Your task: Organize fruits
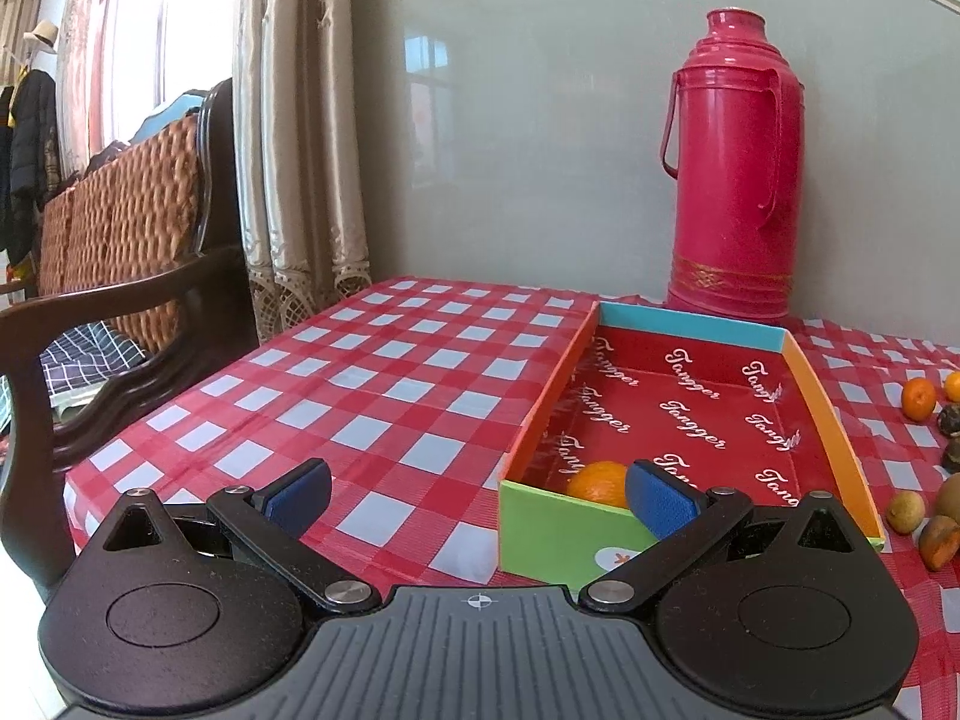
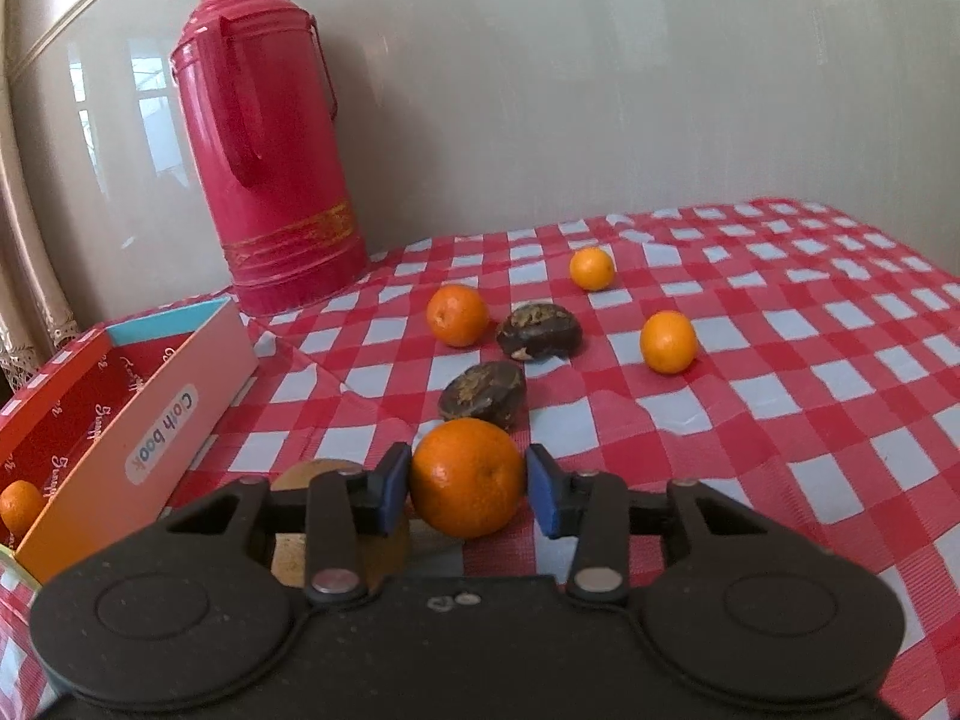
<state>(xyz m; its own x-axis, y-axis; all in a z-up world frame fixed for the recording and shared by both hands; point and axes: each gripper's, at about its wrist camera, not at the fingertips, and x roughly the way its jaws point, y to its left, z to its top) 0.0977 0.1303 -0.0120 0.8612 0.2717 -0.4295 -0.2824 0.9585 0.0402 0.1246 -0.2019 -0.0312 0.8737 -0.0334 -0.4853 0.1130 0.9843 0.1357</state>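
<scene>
My right gripper (image 2: 468, 483) is shut on a large orange (image 2: 465, 468), its blue pads pressing both sides just above the checked cloth. Behind it lie three smaller oranges (image 2: 457, 315) (image 2: 592, 268) (image 2: 668, 342) and two dark wrinkled fruits (image 2: 539, 331) (image 2: 483, 393). A brown fruit (image 2: 336, 471) shows under the left finger. The colourful box (image 2: 150, 420) stands to the left with one orange (image 2: 21, 507) inside. My left gripper (image 1: 480, 498) hangs open at the near end of the box (image 1: 690, 321), nothing between its fingers; the boxed orange (image 1: 594, 483) sits beside its right pad.
A tall pink thermos (image 1: 732, 168) (image 2: 270, 150) stands against the wall behind the box. A dark wooden chair (image 1: 120, 300) with a woven back is off the table's left edge. More small fruits (image 1: 918, 399) (image 1: 906, 511) lie right of the box.
</scene>
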